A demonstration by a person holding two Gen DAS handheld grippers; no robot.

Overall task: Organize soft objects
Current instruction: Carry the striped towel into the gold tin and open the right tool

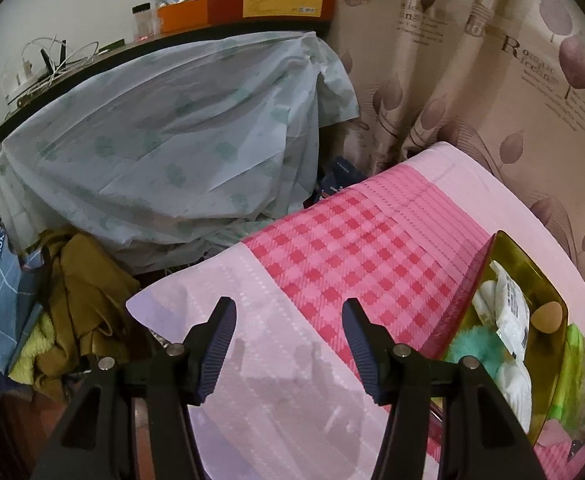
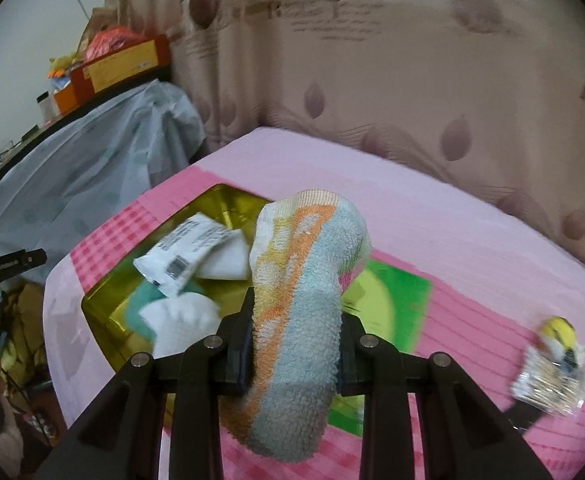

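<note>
- A rolled terry towel (image 2: 296, 316), striped pale blue, orange and yellow, is clamped between the right gripper's (image 2: 294, 344) narrow jaws, above the bed.
- Just beyond it sits a translucent yellow plastic tray (image 2: 104, 300) holding white pouches and a teal fluffy piece, toward the bed's left edge.
- A green sheet (image 2: 404, 304) lies flat beside the tray.
- The pink checked bedspread (image 1: 344, 248) is smooth; its far corner meets a leaf-printed curtain (image 1: 472, 80).
- The left gripper (image 1: 288, 344) hangs wide open and empty over the bed's near corner.

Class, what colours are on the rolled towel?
Pale blue, orange, yellow and white; towel, right wrist view.
</note>
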